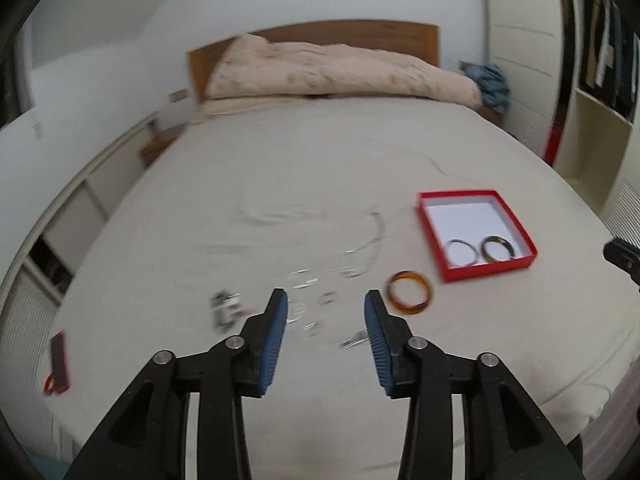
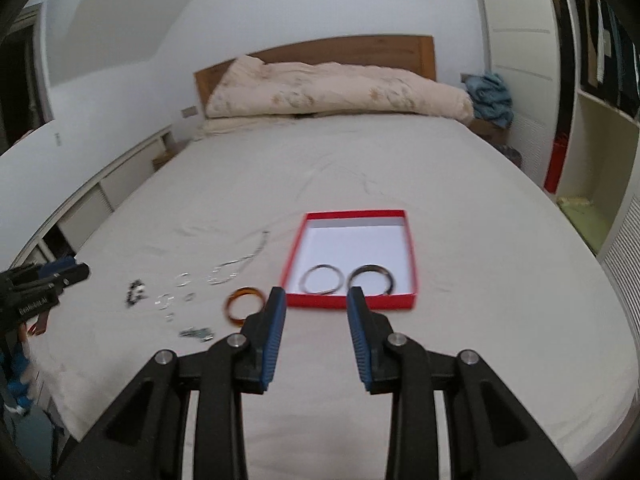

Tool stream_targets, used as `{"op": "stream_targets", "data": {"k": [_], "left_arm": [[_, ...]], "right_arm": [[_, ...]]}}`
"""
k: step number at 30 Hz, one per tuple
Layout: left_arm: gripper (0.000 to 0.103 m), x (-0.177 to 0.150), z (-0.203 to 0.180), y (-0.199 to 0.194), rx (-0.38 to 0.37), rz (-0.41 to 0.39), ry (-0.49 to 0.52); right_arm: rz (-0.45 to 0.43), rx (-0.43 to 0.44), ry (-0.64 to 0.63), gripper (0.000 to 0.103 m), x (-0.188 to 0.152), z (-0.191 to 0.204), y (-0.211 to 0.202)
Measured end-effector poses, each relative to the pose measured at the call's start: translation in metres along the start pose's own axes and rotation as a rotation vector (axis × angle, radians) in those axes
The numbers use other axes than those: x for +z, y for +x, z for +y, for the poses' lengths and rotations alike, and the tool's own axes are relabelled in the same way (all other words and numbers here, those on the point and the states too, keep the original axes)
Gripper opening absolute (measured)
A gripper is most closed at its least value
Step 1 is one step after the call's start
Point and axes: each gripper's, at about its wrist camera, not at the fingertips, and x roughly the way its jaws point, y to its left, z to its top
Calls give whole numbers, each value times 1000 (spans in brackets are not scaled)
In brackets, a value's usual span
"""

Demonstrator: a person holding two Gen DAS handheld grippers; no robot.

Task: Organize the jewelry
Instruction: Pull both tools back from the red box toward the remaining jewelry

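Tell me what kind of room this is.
A bedroom, most likely: a wide bed with a wooden headboard, a rolled-up quilt against it, and an open wardrobe with hanging clothes alongside.

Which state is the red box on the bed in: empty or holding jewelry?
Holding jewelry. The open red box has two bangles lying flat at its near end: a silver bangle and a dark bangle. The rest shows bare white lining.

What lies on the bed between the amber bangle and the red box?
Bare sheet only: the amber bangle and red box sit apart with nothing between, clearest in the left wrist view.
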Motion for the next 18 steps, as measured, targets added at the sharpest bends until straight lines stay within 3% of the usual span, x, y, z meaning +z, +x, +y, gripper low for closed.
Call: {"op": "stream_targets", "data": {"k": [9,18], "left_arm": [[48,-54,73,-76,70,-75,-92],[48,-90,92,-84,42,-69,-144]], "right_arm": [[-35,82,-76,30,-18,81,-48],[-2,140,-132,30,-44,128,-57]]}}
